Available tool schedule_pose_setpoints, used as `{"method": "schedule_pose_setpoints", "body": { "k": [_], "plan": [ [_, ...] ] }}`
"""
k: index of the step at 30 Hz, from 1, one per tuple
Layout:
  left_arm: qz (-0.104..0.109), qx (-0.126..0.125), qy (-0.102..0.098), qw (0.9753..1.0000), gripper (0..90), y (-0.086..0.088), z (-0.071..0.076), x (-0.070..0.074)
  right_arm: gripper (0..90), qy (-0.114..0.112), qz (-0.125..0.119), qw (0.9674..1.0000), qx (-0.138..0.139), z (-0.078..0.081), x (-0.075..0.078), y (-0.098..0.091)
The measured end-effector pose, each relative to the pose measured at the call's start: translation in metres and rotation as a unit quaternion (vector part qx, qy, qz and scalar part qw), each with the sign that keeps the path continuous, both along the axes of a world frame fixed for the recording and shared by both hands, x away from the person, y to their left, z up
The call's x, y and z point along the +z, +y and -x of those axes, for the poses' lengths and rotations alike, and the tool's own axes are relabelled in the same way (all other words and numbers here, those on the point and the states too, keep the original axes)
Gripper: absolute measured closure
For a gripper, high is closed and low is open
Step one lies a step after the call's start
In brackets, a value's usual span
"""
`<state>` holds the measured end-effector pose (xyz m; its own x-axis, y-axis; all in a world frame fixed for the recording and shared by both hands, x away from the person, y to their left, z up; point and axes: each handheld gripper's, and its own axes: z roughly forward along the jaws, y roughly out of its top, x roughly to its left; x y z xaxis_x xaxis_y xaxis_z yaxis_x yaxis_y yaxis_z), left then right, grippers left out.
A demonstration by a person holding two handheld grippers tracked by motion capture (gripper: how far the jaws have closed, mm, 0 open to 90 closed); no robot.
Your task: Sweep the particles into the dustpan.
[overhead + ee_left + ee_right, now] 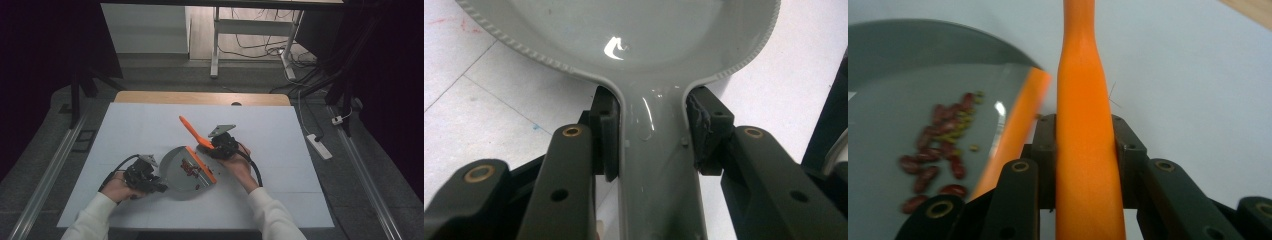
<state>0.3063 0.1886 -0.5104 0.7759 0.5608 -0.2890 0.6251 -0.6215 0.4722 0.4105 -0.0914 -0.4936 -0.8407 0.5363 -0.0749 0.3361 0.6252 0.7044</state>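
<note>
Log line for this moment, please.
left tongs: shut on dustpan handle | right tongs: shut on brush handle | beans: on dustpan

No text, label, brand, number or sign can be read in any of the views. The grey pan, the orange-handled scraper and the white worktop bear no legible marking.
</note>
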Motion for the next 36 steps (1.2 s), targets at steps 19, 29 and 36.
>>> {"method": "schedule_pose_setpoints", "body": {
  "k": [19,29,36],
  "plan": [
    [-0.006,-0.002,-0.006,1.0000,61.3,-0.001,0.001,-0.001,70.1,0.002,-0.069,0.9976,0.007,0.015,0.027,-0.008],
    [-0.002,0.000,-0.008,1.0000,61.3,-0.001,0.003,-0.001,70.1,-0.011,-0.051,0.9983,-0.028,0.015,0.026,-0.029],
    [-0.002,-0.002,-0.007,1.0000,61.3,-0.001,0.005,-0.001,70.1,-0.014,-0.037,0.9981,-0.046,0.020,0.023,-0.043]
  ]
}}
